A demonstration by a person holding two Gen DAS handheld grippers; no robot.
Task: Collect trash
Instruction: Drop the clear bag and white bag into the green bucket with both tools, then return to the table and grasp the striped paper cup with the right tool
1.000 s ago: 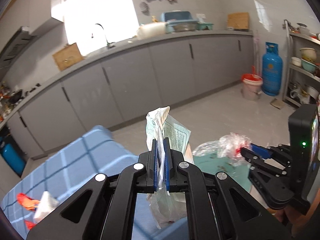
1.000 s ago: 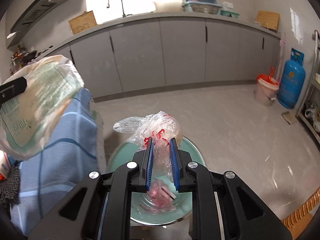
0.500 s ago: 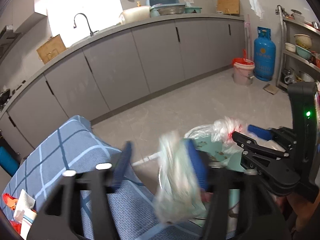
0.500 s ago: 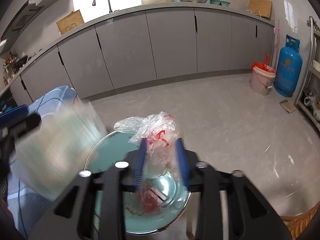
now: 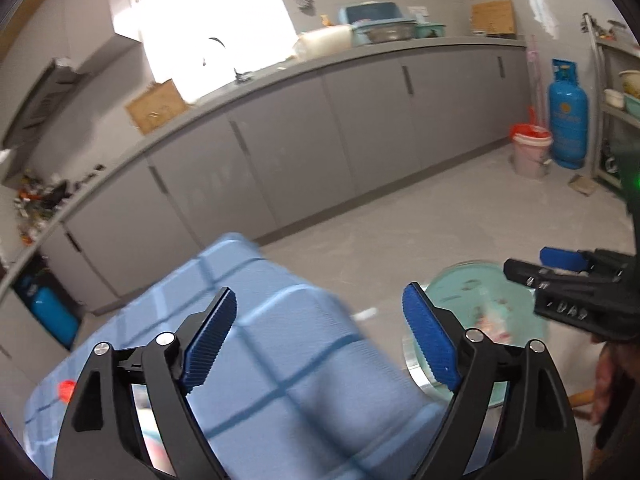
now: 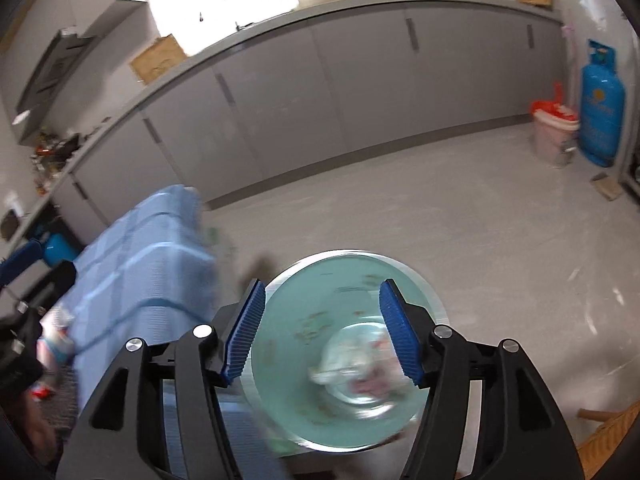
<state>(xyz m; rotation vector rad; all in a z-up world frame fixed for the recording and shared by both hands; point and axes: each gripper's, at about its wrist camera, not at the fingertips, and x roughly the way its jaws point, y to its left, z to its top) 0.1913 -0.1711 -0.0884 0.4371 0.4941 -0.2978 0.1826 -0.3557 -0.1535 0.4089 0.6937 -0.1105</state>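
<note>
right wrist view: right gripper (image 6: 322, 328) jaws opening, empty, straight above crumpled plastic trash (image 6: 360, 368) in green bin (image 6: 432, 300); left gripper (image 5: 320, 336) opening, empty, over blue cloth (image 5: 256, 272) beside it.

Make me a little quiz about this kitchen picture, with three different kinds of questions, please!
1. True or false: the right gripper is squeezing a plastic bag.
2. What lies in the bottom of the green bin? A) a crumpled plastic bag B) a spoon C) a shoe
3. Fill in: the cloth under the left gripper is checked and coloured ____.

Key:
1. False. Its jaws are opening with nothing between them; the plastic bag sits below in the bin.
2. A
3. blue
</note>
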